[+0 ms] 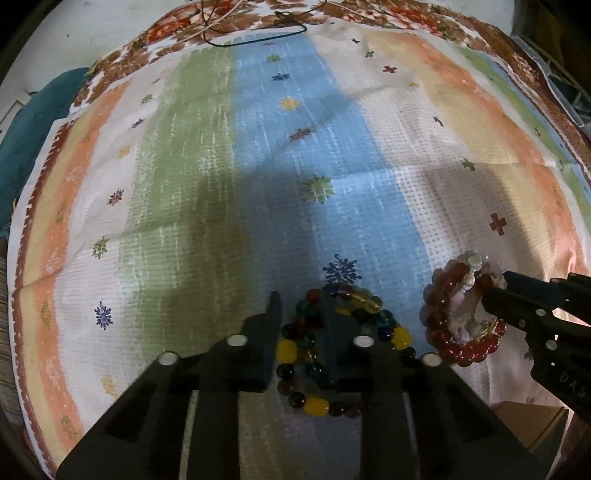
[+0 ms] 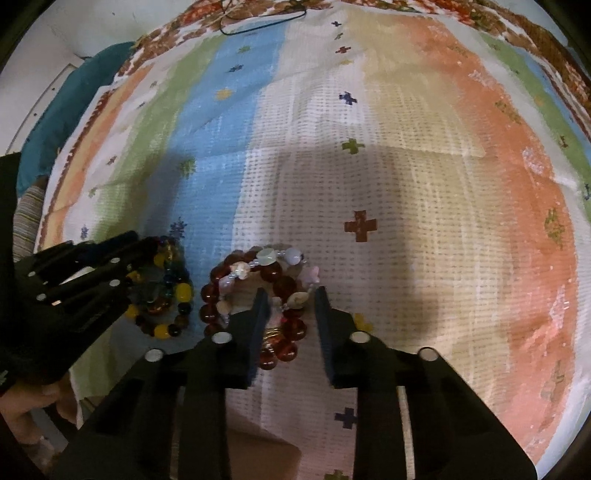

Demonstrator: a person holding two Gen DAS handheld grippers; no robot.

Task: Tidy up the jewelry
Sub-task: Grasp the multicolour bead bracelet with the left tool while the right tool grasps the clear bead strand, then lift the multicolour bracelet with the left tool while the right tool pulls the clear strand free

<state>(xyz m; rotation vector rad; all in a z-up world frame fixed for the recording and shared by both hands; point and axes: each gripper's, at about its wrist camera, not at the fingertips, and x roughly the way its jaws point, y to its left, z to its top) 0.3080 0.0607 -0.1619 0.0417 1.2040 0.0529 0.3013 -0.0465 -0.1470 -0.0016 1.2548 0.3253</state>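
Note:
A multicoloured bead bracelet with yellow, green and dark beads lies on the striped cloth. My left gripper is open, its fingers straddling part of that bracelet; it also shows in the right wrist view, over the same bracelet. A red bead bracelet tangled with a pale shell-and-bead strand lies to the right. My right gripper is open, its fingers either side of the red beads; it shows in the left wrist view touching the red bracelet.
A thin black cord and a pale string lie at the cloth's far edge. A teal cloth lies off the left edge. A brown cardboard corner sits at the near right.

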